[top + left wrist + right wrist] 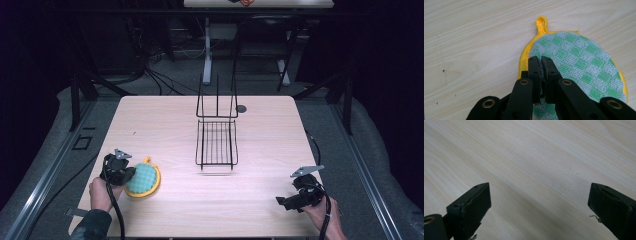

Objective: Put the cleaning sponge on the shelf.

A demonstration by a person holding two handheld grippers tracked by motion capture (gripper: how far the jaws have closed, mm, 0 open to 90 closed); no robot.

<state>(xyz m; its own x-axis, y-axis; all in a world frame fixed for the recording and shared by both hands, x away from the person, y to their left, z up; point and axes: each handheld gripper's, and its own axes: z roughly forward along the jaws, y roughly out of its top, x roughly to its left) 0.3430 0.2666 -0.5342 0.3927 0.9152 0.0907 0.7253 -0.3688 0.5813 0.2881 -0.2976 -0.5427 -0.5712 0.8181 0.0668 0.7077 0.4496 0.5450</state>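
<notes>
A round pot holder [143, 179] with a green-and-white checked face, yellow rim and yellow loop lies at the table's near left. My left gripper [125, 176] is shut on its left edge; in the left gripper view the two jaws meet over the pot holder [579, 62], gripper [541, 61], and the loop points away. My right gripper [287, 202] rests at the near right, jaws pointing left and wide apart. In the right gripper view, the gripper [539, 202] has only bare wood between its fingers [475, 202].
A black wire rack [216, 135] with an upright back stands at the table's middle, toward the far side. A small dark round hole [241, 108] sits beside it. The wooden table [165, 120] ends just behind both hands. Dark floor and cables lie beyond.
</notes>
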